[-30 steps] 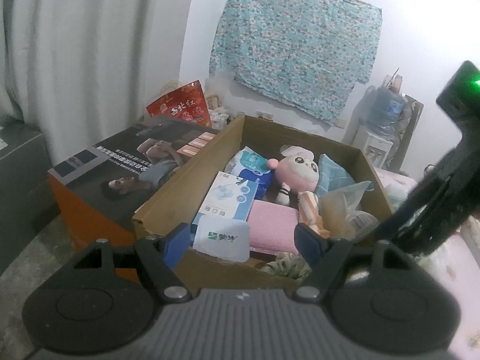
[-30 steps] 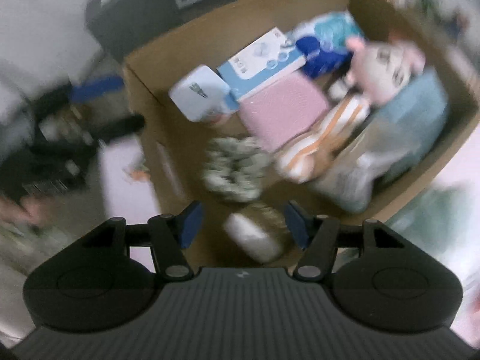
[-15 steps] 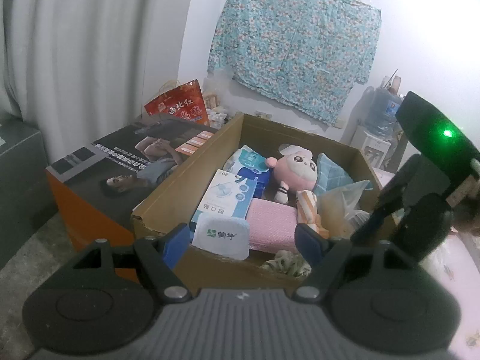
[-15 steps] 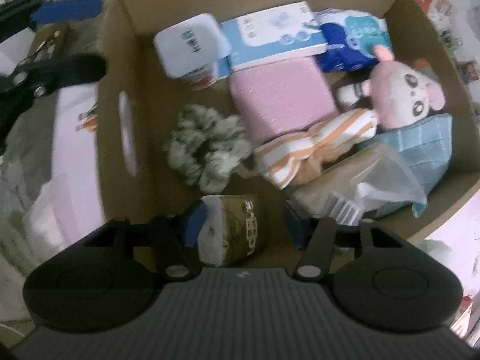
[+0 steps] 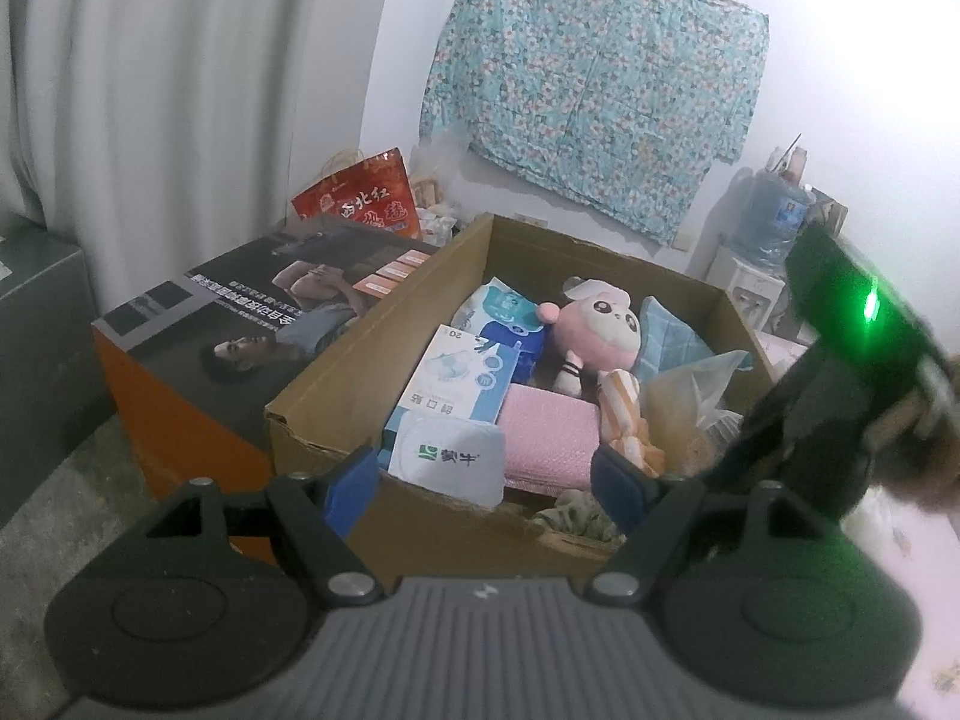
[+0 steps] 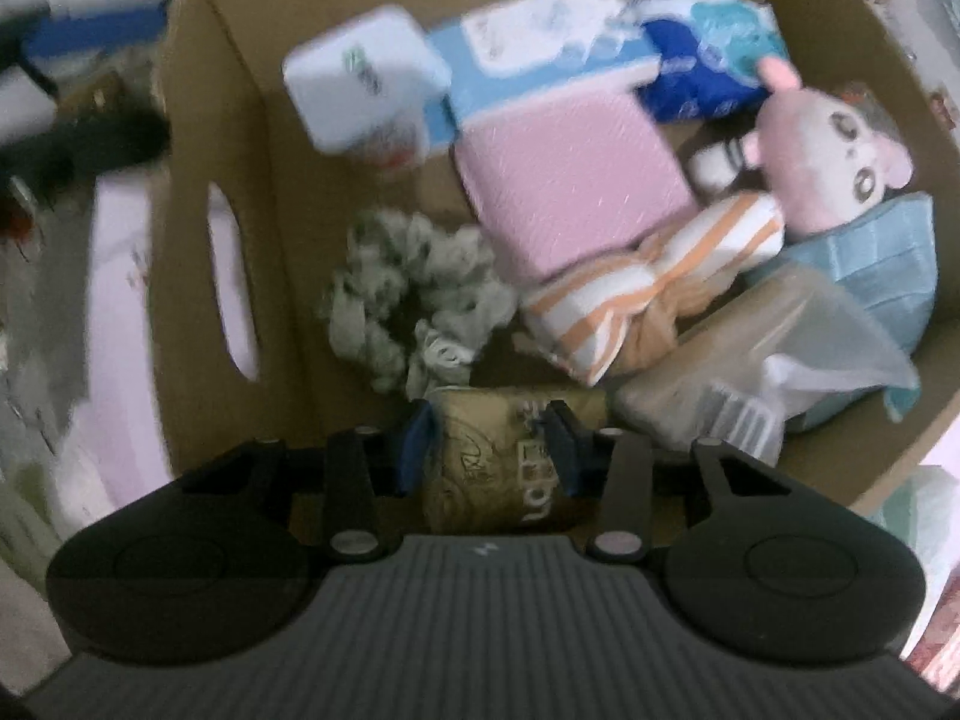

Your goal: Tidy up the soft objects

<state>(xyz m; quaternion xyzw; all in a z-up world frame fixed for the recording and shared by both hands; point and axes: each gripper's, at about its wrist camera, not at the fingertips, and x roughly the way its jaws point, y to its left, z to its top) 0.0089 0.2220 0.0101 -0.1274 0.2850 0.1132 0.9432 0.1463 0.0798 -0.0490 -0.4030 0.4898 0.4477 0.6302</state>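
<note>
Your cardboard box (image 5: 336, 396) sits open in front of you, with a printed carton (image 5: 252, 312) touching its left wall and a floral cloth (image 5: 594, 78) hung on the far wall behind. A red bag (image 5: 360, 198) stands behind the carton, and a water jug (image 5: 774, 216) is at the far right.

Inside the box, a pink pad (image 6: 570, 180) lies near the middle, a white-and-blue flat box (image 5: 462, 378) just left of it, and a white pouch (image 5: 450, 456) leans at the near left corner. The pink plush (image 5: 594, 330) sits toward the far side, with a blue cloth (image 5: 666, 342) to its right and a blue tissue pack (image 6: 708, 66) to its left. A clear bag (image 6: 780, 348) lies at the near right, a striped cloth (image 6: 648, 288) is between it and the pad, and a green-grey scrunchie (image 6: 408, 294) lies on the box floor nearer you.

Your right gripper (image 6: 492, 447) is over the near wall of the box, its blue pads (image 6: 561, 441) clamped on a tan packet (image 6: 504, 462), which hangs just beside the scrunchie.

Your left gripper (image 5: 486, 483) hovers outside the near wall, fingers apart and holding nothing
</note>
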